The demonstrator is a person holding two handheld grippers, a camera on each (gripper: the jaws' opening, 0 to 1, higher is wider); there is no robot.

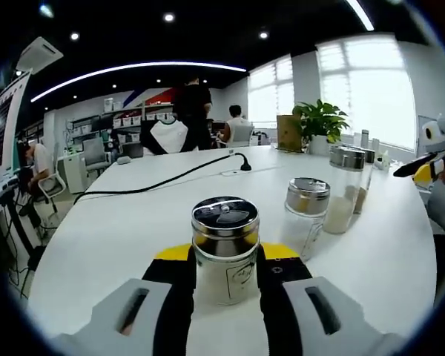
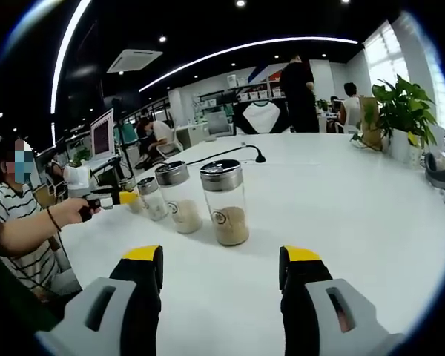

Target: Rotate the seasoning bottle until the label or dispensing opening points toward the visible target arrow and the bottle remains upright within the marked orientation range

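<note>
Between our left fingers point(image 1: 226, 278) stands the seasoning bottle point(image 1: 225, 252), upright on the white tabletop point(image 1: 133, 222), its glass sides touching the black inner faces of both fingers, so we have it pinched. Its silver perforated lid point(image 1: 225, 216) sits level just above the yellow fingertips. Ahead and to the right of these fingers we see a shorter jar point(image 1: 305, 215) with a metal cap, and beyond it two taller bottles point(image 1: 345, 189) standing close together, pale powder in the bottom of the nearer one. A black cable point(image 1: 163, 182) runs across the tabletop further ahead, and a potted plant point(image 1: 320, 122) stands at the far edge. At the right edge of the left gripper view the other gripper's yellow tip comes in. Our right fingers point(image 2: 221, 271) are spread wide apart over bare tabletop, holding nothing. Ahead of them, well apart, the same row of bottles lines up: a tall bottle point(image 2: 225, 202) with tan powder nearest, a second point(image 2: 178, 196) just beside it to the left, then smaller ones. Further left a person's hand point(image 2: 73, 211) holds the left gripper at the end of that row.
</note>
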